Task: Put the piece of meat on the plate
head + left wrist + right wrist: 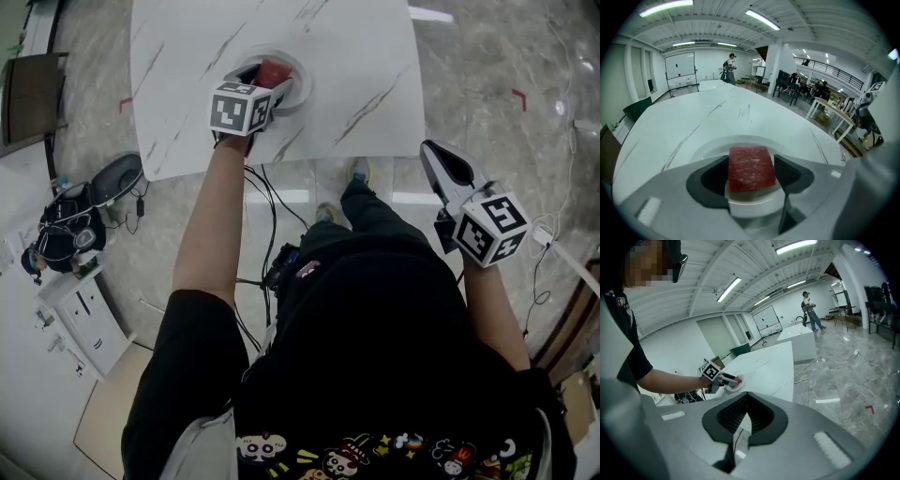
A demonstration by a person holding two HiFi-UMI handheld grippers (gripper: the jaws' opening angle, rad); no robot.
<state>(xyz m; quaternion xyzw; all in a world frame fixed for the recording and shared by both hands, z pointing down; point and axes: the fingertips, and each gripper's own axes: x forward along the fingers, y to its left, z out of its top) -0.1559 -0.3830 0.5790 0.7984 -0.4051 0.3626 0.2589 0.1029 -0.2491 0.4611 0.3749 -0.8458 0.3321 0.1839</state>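
A red slab of meat (273, 71) (751, 168) sits between the jaws of my left gripper (270, 79) (751, 161), which is shut on its two sides. It is right over the middle of a white round plate (298, 70) (712, 147) on the white marble table (356, 56); I cannot tell whether it touches the plate. My right gripper (433, 150) (747, 397) hangs off the table's near right corner, over the floor, shut with nothing in it. The right gripper view shows the left gripper (726, 379) at the plate (736, 383) from afar.
Black cables (267, 216) run down from the table's near edge to the floor. A black bag and gear (70, 225) lie on the floor at the left beside a white cabinet (84, 314). A person (730, 68) stands far beyond the table.
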